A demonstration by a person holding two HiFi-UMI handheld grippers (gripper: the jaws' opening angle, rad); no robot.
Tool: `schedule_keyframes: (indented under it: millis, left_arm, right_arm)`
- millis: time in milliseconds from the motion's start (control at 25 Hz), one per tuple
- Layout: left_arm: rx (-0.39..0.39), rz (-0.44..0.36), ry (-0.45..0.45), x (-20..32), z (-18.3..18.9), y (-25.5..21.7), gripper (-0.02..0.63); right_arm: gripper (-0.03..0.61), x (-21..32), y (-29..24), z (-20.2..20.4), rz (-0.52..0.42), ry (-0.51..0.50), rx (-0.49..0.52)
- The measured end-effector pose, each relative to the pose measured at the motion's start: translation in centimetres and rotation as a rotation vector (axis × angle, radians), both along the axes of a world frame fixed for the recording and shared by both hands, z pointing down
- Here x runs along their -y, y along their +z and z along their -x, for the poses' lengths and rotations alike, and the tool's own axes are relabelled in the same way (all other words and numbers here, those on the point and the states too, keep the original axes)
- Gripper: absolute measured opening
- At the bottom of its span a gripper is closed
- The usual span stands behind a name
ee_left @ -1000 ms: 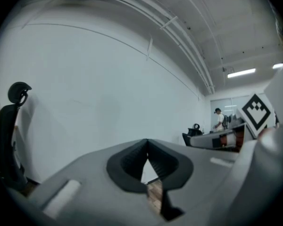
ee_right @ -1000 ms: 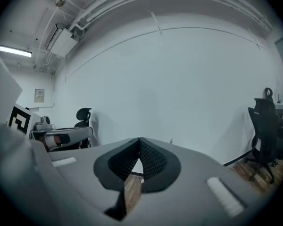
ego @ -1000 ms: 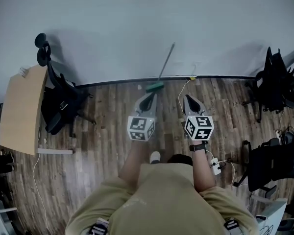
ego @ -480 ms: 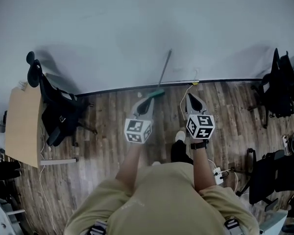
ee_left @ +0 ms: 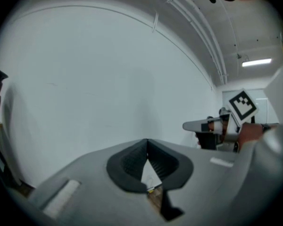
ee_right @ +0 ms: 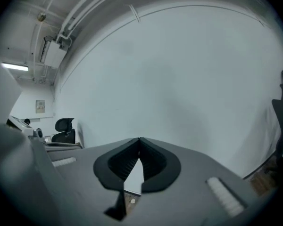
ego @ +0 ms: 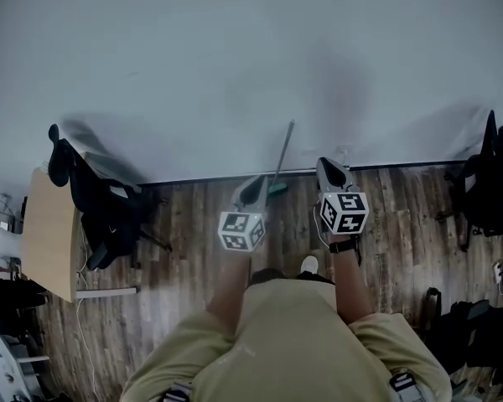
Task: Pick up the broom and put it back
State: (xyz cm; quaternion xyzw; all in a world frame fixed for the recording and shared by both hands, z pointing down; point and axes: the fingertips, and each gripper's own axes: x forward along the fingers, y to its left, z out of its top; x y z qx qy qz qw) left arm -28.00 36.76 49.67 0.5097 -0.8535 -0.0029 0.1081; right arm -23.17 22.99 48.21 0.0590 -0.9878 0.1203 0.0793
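A broom with a grey handle and a green head leans against the white wall, its head on the wood floor at the baseboard. My left gripper is held out level, its tip just left of the green head and apart from it. It is shut and empty, the fingertips meeting in the left gripper view. My right gripper is a little right of the broom, also shut with nothing in it. Both gripper views face bare wall, and the broom is in neither.
A wooden desk and a black office chair stand at the left by the wall. More black chairs are at the right. A dark baseboard runs along the wall. The person's shoe is on the floor below the grippers.
The person has walked up to the wall. The broom, once well ahead of the grippers, now stands between their tips. Both grippers stayed shut and empty.
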Motion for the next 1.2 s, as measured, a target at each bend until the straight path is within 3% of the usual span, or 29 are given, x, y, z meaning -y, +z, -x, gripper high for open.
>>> schedule_keyframes:
  millis: [320,480,680,1200]
  left_arm:
    - [-0.083,0.085,-0.029,2.8,3.5,5.7,0.002]
    - [-0.144,0.12,-0.035,4.1,6.4,9.7,0.002]
    - [-0.191,0.165,0.026,6.3,9.8,13.0,0.002]
    - [-0.377,0.268,0.085,8.6,18.7,24.5,0.002]
  right_arm:
    - [0.005,5.0,7.4,3.0,0.124,0.023,-0.103]
    - [0.005,5.6,11.0,5.4,0.127,0.012,-0.178]
    - [0.005,6.4,14.7,8.9,0.119,0.036,-0.262]
    - [0.082,2.9,30.5,19.0,0.252,-0.082,-0.551]
